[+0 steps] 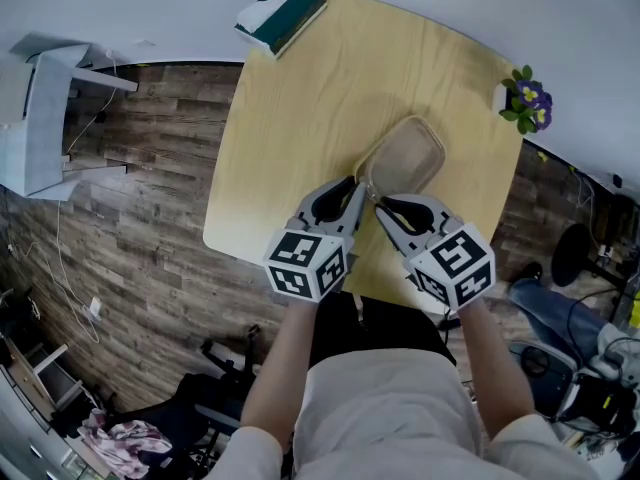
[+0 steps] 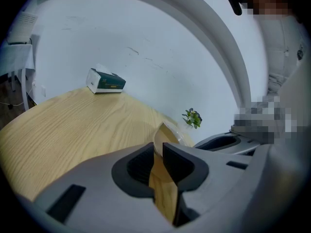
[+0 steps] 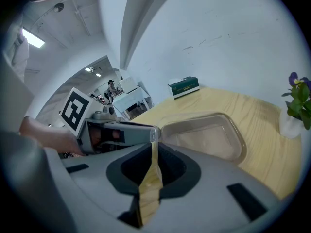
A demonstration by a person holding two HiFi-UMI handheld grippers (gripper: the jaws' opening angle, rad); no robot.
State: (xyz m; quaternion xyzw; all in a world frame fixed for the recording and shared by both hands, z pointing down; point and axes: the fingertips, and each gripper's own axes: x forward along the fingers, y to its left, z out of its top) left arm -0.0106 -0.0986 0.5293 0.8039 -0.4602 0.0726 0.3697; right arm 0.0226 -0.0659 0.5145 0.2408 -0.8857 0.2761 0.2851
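Gripping the clear plastic tray [image 1: 405, 156] w/ both tools, we had the left gripper [image 1: 357, 190] pinched on its near rim, jaws almost together w/ only the thin edge between them. Our right gripper [image 1: 381, 204] was clamped on the same rim, just beside the left one, tips nearly touching. The tray sat on the wooden table [image 1: 290, 138], straight ahead of both grippers. A tissue box [image 1: 282, 12] lay well ahead & left of the left gripper. A small flower pot [image 1: 524, 98] stood ahead-right of the right gripper, at the table edge.

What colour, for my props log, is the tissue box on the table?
The tissue box is dark green with white; best in head view.
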